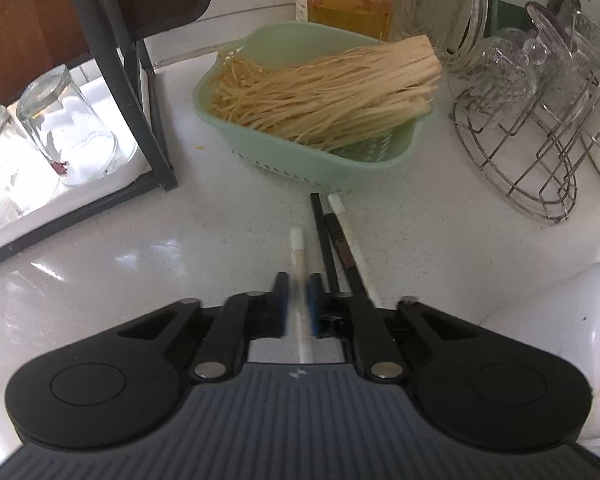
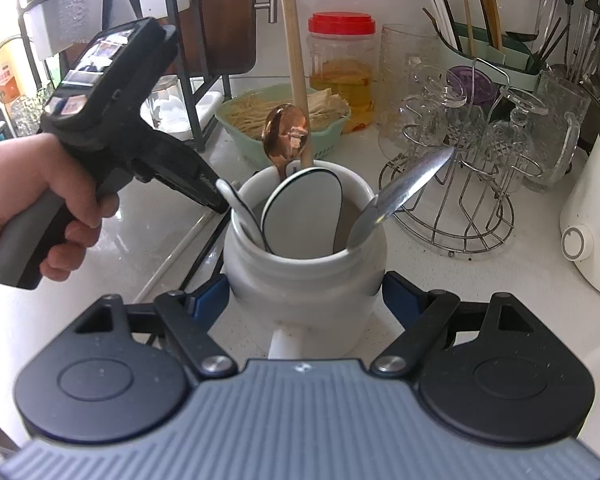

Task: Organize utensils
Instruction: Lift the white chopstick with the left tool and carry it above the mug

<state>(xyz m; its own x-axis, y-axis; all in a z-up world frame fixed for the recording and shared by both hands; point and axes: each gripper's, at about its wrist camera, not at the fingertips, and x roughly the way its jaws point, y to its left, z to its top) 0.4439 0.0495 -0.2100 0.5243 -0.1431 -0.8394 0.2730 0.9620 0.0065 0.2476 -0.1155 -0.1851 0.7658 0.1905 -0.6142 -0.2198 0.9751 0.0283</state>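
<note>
In the left wrist view my left gripper [image 1: 298, 284] is shut on a white chopstick [image 1: 297, 256] that lies on the white counter, pointing away from me. Just to its right lie two black chopsticks [image 1: 323, 236] and another white chopstick [image 1: 345, 228]. In the right wrist view my right gripper [image 2: 303, 296] is shut on a white ceramic jar [image 2: 303, 276], its blue pads on both sides. The jar holds a copper spoon [image 2: 286, 132], a wooden handle [image 2: 294, 52], a white spoon with a black rim [image 2: 303, 208] and a metal spoon [image 2: 407, 188]. A hand holds the left gripper [image 2: 216, 200] just left of the jar.
A green basket [image 1: 311, 164] of dried noodles stands behind the chopsticks. A wire rack [image 1: 531, 160] with upturned glass cups is at the right, and a black shelf frame [image 1: 140, 120] with tumblers [image 1: 68, 128] at the left. A red-lidded jar [image 2: 341, 64], a chopstick holder [image 2: 491, 52] and a white appliance [image 2: 595, 232] stand further back.
</note>
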